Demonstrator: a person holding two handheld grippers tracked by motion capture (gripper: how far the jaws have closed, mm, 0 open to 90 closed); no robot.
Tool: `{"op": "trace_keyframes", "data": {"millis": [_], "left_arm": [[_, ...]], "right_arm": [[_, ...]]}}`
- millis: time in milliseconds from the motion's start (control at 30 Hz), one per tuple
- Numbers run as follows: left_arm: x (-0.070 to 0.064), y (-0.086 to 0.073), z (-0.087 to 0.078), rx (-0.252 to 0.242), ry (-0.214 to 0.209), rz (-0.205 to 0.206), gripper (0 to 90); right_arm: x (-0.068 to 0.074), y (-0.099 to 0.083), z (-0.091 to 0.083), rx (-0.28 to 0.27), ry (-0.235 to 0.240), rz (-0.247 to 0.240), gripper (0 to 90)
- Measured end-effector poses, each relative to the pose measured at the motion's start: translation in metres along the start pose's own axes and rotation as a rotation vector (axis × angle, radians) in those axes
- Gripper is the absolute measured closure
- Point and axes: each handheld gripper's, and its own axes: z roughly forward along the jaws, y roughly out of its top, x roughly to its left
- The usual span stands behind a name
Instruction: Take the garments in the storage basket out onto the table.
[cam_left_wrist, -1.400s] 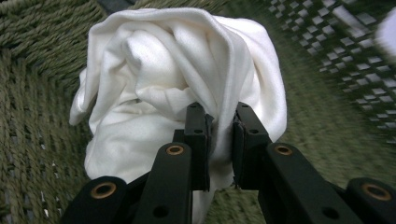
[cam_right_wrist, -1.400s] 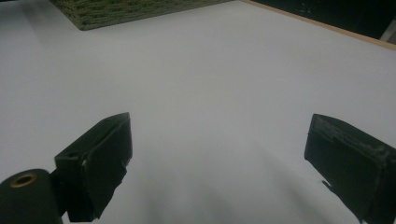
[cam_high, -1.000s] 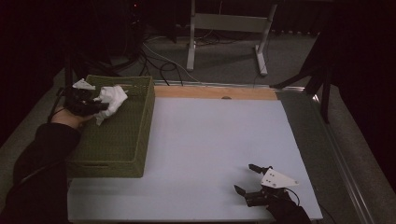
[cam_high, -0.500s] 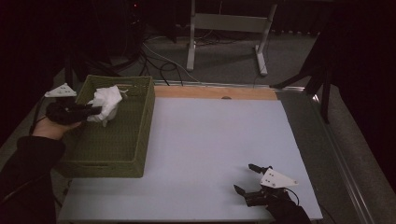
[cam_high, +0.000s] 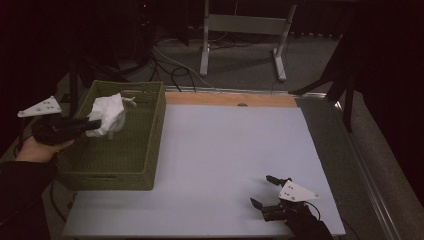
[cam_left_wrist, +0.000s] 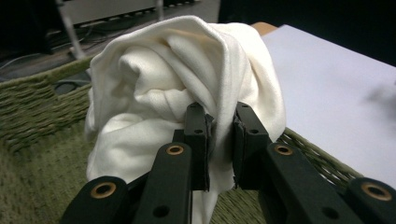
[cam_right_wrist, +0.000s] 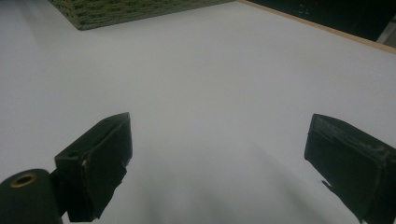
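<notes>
A bunched white cloth (cam_high: 110, 114) hangs above the green woven basket (cam_high: 150, 135) at the table's left. My left gripper (cam_high: 95, 125) is shut on the cloth, held up over the basket's left side. In the left gripper view the cloth (cam_left_wrist: 187, 79) bulges over the jaws, which pinch a fold of it at my left gripper (cam_left_wrist: 219, 128), with the basket wall (cam_left_wrist: 37, 112) behind. My right gripper (cam_high: 264, 192) rests low near the table's front right, open, with nothing between its jaws; my right gripper (cam_right_wrist: 219, 154) faces bare white tabletop (cam_right_wrist: 210, 70).
The white tabletop (cam_high: 235, 150) has a wooden strip (cam_high: 230, 99) along its far edge. Beyond it stand a metal stand (cam_high: 245, 30) and floor cables (cam_high: 165, 60). A corner of the basket (cam_right_wrist: 130, 9) sits far ahead of the right gripper.
My left gripper has drawn back to the left and risen, lifting the white cloth higher above the basket. The right gripper has stayed put.
</notes>
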Motion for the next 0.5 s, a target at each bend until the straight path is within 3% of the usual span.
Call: {"op": "trace_keyframes", "data": {"millis": [233, 333, 500], "left_arm": [[-0.004, 0.0, -0.012, -0.031, -0.04, -0.031, 79.5], [-0.011, 0.004, -0.018, -0.057, -0.072, -0.016, 79.4], [-0.022, 0.015, -0.026, -0.085, -0.082, 0.016, 79.5]], "right_arm": [[0.0, 0.0, 0.001, -0.001, 0.0, 0.002, 7.6], [0.0, 0.0, 0.0, 0.005, 0.0, -0.002, 7.7], [0.0, 0.0, 0.0, 0.003, -0.003, -0.003, 7.7]]}}
